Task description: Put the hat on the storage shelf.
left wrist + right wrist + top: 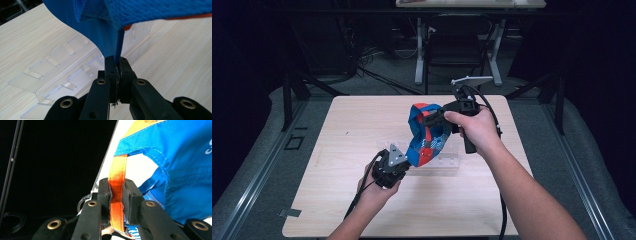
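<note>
Cap — a blue and red baseball cap with mesh panels — hangs in the air above the middle of the wooden table, stretched between the two grippers. From the high view its long axis runs on a slant, from the right gripper at the upper, far end down toward the left gripper at the lower, near end; beneath it lies a clear acrylic rack flat on the tabletop. That view cannot settle how either claw stands, since hands and cloth cover the tips.

The left gripper view fills this in: the left gripper has its jaws pressed together on a thin blue edge of the cap, which rises straight out of the tips while the mesh body spreads overhead. The slotted rack and pale table lie behind, well below the cloth.

The right gripper view shows what neither of the others does — an orange strap running lengthwise between the jaws of the right gripper, which are clenched on it. The strap joins the blue stitched fabric of the cap above a curved opening, with white lettering just at the right edge, too cropped to read.
</note>
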`<state>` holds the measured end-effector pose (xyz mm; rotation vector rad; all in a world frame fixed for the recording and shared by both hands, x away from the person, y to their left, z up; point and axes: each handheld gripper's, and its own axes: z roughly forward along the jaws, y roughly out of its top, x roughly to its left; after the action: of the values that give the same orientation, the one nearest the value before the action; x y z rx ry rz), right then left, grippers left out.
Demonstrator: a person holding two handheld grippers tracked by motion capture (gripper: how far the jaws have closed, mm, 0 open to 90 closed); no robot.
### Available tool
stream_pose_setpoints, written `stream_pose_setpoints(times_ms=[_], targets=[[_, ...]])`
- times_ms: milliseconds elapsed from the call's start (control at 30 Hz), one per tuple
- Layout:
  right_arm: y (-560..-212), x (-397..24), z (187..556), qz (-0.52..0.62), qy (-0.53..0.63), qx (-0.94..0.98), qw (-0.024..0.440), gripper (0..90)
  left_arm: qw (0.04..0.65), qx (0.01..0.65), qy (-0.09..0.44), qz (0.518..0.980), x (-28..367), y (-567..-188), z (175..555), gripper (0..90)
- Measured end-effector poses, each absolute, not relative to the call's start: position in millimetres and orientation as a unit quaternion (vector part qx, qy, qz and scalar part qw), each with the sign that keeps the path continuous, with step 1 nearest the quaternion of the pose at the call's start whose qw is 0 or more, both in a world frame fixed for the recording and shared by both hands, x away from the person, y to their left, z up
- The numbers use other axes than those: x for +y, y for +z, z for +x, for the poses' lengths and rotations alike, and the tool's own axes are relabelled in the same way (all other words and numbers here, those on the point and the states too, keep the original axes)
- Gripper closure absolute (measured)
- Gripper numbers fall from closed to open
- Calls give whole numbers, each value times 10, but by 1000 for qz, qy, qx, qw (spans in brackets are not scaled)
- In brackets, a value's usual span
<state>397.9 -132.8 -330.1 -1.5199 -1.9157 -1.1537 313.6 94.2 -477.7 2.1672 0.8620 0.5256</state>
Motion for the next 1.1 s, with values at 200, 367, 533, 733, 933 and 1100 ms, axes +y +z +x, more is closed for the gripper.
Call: stream_pose_setpoints(times_ms=[200, 367, 533, 733, 933, 1100], targets=[[-3398, -1321, 4028, -554, -416, -687, 220, 777, 370, 342, 198, 841, 941, -4857, 3181, 887], [-3451, -1321, 4048, -557, -415, -685, 221, 777, 370, 345, 194, 840, 942, -4914, 3204, 887], [-3519, -1321, 4068, -561, -409, -686, 217, 776, 365, 347, 191, 843, 932, -4967, 3221, 887], [-3583, -1340, 4099, -570, -399, -689, 204, 776, 367, 352, 187, 841, 945, -5022, 3223, 886], [-3659, -1373, 4138, -582, -392, -686, 192, 775, 367, 355, 186, 839, 938, -5112, 3240, 887], [-3742, -1408, 4160, -588, -388, -683, 191, 774, 367, 357, 175, 841, 958, -5137, 3256, 886]])
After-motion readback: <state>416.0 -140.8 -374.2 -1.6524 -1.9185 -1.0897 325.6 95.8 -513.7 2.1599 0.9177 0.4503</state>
